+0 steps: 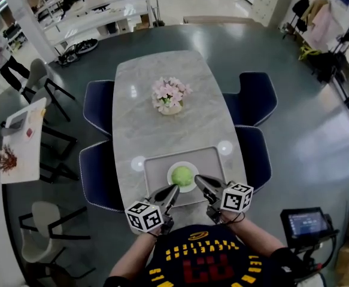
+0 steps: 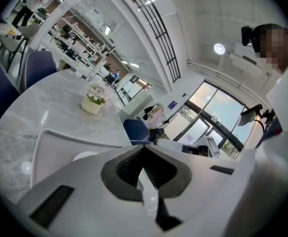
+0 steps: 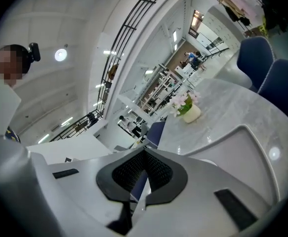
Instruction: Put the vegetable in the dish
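A round green vegetable [image 1: 182, 175] lies in the white dish [image 1: 170, 170], which rests on a gray tray [image 1: 212, 163] at the lower center of the frame, at the near end of a long marble table [image 1: 162, 70]. The left tool [image 1: 174, 188] and right tool [image 1: 199, 180] angle inward just beside the dish's near rim, 1 on each side. Each has its jaws pressed together with nothing between them. Neither grips the vegetable, so the task looks complete, and the 2 tools appear to be held low and close to the person simply to keep clear of the dish. A pot of pink flowers [image 1: 170, 95] stands mid-table, well apart from the tray, with 4 dark blue chairs [image 1: 255, 94] alongside.
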### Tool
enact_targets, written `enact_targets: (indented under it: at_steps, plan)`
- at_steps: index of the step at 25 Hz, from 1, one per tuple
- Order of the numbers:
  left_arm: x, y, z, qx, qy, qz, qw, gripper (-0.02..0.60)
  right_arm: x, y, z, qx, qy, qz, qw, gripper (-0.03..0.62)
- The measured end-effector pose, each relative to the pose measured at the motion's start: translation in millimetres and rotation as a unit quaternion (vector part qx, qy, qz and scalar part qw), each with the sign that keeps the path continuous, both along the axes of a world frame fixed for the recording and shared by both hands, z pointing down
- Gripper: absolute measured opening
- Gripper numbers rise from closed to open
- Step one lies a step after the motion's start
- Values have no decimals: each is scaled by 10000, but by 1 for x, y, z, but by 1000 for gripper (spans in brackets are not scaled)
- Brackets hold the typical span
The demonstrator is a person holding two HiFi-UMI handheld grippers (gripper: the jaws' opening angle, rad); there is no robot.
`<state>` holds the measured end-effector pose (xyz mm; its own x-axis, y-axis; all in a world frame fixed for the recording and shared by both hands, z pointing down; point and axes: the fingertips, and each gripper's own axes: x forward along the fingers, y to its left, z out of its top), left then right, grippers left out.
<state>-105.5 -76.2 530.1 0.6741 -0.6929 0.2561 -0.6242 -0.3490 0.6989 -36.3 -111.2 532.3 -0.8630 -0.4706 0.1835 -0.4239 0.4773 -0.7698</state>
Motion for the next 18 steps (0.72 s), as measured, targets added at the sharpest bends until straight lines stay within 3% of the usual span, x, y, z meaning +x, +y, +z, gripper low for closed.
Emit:
enact_targets:
  at_steps: [4, 11, 18]
  plan:
    - [8, -8, -39, 586, -315, 113, 9977, 0, -7, -3, -40, 614, -1, -117, 9980, 3]
    - [15, 2, -90, 1218, -510, 188, 9911, -1, -15, 14, -92, 1374, 121, -213, 9902, 3]
    - [23, 10, -111, 1309, -431, 139, 9904, 0, -18, 27, -118, 1819, 197, -202, 9829, 3]
